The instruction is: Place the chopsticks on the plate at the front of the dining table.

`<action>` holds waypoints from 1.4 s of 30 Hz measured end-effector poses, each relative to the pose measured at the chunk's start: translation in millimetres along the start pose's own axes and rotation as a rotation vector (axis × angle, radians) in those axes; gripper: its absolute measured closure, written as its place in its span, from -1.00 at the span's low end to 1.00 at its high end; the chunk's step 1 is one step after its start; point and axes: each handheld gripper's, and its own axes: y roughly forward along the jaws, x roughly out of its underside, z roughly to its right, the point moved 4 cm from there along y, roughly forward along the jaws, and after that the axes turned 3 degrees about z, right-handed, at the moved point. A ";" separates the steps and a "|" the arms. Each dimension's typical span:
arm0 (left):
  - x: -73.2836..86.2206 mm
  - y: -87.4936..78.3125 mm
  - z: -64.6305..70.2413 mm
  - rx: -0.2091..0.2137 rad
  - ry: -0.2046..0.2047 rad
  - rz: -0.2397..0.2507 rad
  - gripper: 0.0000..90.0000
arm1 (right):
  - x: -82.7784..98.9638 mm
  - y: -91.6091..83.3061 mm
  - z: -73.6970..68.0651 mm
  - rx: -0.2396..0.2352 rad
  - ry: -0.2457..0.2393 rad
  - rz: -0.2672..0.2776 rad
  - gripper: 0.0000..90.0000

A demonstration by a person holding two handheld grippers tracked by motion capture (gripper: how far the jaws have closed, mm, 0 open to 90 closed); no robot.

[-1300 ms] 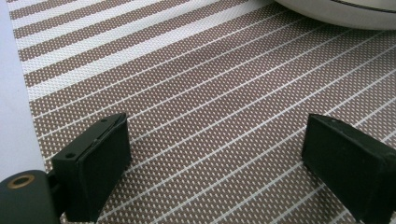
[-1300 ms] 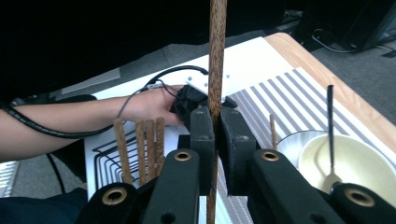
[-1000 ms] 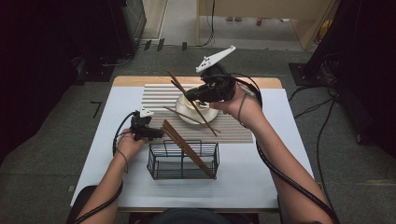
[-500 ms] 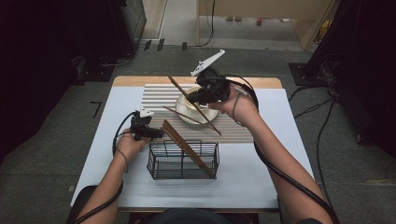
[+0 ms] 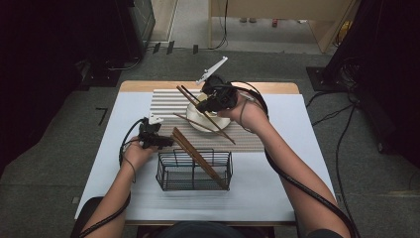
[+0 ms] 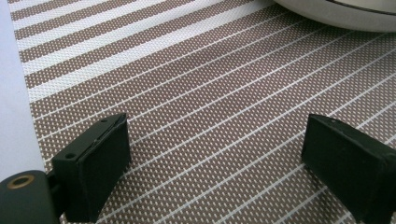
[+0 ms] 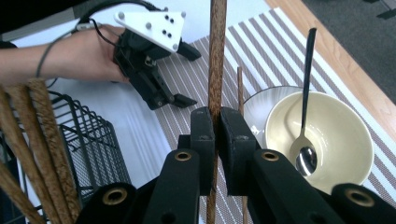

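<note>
- Nearest on the counter [image 5: 277, 193]: black wire basket [image 5: 194, 171], several brown chopsticks [image 5: 198, 157] leaning in it.
- Just left of the basket: left hand-held gripper [image 5: 166, 142] [image 6: 219, 149], low over the striped placemat [image 6: 201, 93], jaws spread wide, nothing between them.
- Beyond, on the placemat: cream bowl [image 7: 322, 140] on a white plate [image 7: 257, 105], dark spoon [image 7: 304, 102] resting inside.
- Above the bowl: right hand-held gripper [image 5: 202, 105] [image 7: 217, 135], jaws clamped tight on one chopstick [image 7: 217, 60], stick passing between the pads and sticking out beyond them.
</note>
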 end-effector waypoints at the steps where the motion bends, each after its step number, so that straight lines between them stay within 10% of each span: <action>1: -0.2 0.1 -0.1 0.000 -0.002 0.000 -0.82 | 0.1 1.9 0.3 0.001 0.003 -0.007 0.90; 42: -10.4 1.9 9.5 0.032 -0.011 0.041 -0.81 | 2.4 79.2 17.1 0.043 -0.051 -0.261 0.90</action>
